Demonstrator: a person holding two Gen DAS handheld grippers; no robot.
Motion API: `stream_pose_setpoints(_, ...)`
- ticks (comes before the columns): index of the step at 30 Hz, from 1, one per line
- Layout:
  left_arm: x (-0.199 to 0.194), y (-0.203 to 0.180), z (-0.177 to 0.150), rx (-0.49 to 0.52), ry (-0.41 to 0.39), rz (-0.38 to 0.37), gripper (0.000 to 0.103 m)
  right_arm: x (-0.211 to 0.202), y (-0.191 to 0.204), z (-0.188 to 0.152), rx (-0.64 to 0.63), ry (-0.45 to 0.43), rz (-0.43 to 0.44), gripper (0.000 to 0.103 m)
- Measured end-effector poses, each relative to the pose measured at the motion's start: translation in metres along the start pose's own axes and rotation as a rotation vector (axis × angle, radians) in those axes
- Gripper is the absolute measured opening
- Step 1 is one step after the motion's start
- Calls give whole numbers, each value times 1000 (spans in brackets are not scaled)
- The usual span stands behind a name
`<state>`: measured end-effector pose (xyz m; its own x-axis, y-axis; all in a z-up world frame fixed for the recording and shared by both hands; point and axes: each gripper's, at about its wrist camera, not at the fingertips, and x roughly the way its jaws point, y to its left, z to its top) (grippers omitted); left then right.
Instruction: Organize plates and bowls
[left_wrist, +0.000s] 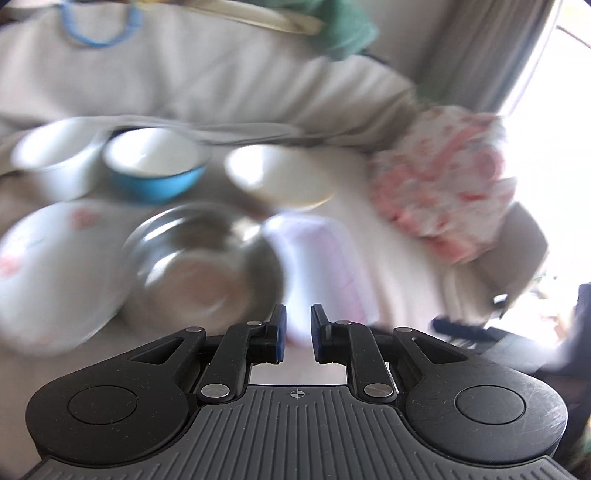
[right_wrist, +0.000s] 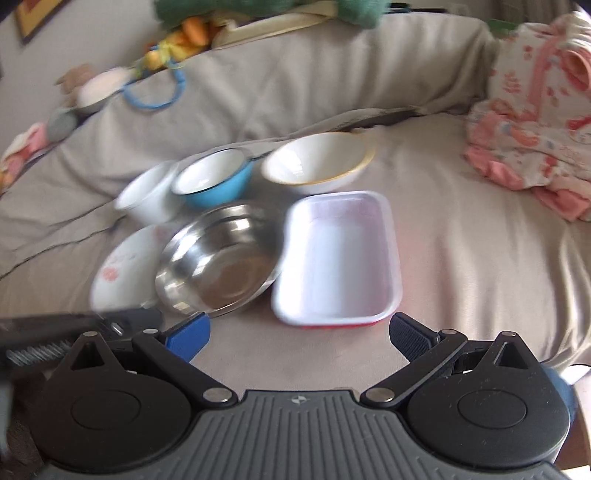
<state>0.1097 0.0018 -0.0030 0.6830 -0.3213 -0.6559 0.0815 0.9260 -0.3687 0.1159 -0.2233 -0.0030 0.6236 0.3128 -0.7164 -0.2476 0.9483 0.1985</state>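
Note:
Dishes lie on a grey sofa seat. A rectangular white tray (right_wrist: 340, 254) with a red underside sits nearest, beside a steel bowl (right_wrist: 218, 258). A white plate with red flowers (right_wrist: 122, 266) lies left of it. Behind stand a white bowl (right_wrist: 147, 199), a blue bowl (right_wrist: 214, 181) and a cream bowl with a yellow rim (right_wrist: 317, 162). My right gripper (right_wrist: 299, 332) is open and empty, just short of the tray's near edge. My left gripper (left_wrist: 297, 332) has its jaws a narrow gap apart, empty, near the tray (left_wrist: 321, 258) and steel bowl (left_wrist: 203, 262). The left wrist view is blurred.
A pink and white floral cloth (right_wrist: 535, 122) lies at the right on the sofa. Toys and a blue ring (right_wrist: 155, 92) hang over the sofa back (right_wrist: 295, 74). The left gripper's body (right_wrist: 74, 321) shows at the left edge of the right wrist view.

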Motion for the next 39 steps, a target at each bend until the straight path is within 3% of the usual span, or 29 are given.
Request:
stream_pose_setpoints(2, 21, -1, 23, -3, -17, -32, 17, 11, -11, 5, 12, -14, -67, 103)
stream_pose_setpoints(4, 45, -6, 44, 10, 2, 33, 17, 26, -24, 7, 25, -3, -92, 103)
stream_pose_setpoints(8, 100, -9, 82, 100, 79, 46, 17, 58, -41, 11, 71, 102, -26, 103)
stream_pose_setpoints(13, 155, 14, 107, 33, 222, 133, 17, 90, -52, 25, 92, 134, -11, 73)
stream_pose_setpoints(19, 195, 19, 108, 86, 324, 225, 17, 123, -67, 43, 162, 193, 145, 68)
stream_pose_setpoints(24, 208, 15, 101, 52, 382, 168, 18, 139, -83, 54, 225, 243, 316, 67)
stream_pose_setpoints(26, 211, 7, 102, 24, 381, 138, 25, 139, -89, 59, 221, 240, 345, 68)
stream_pose_setpoints(30, 231, -13, 106, 21, 361, 73, 25, 134, -106, 70, 189, 190, 264, 68)
stream_pose_setpoints(34, 261, -21, 109, -64, 355, -6, 25, 137, -137, 84, 239, 132, 175, 69)
stream_pose_setpoints(39, 280, -27, 104, -125, 402, -95, 25, 135, -157, 98, 272, 57, 56, 73)
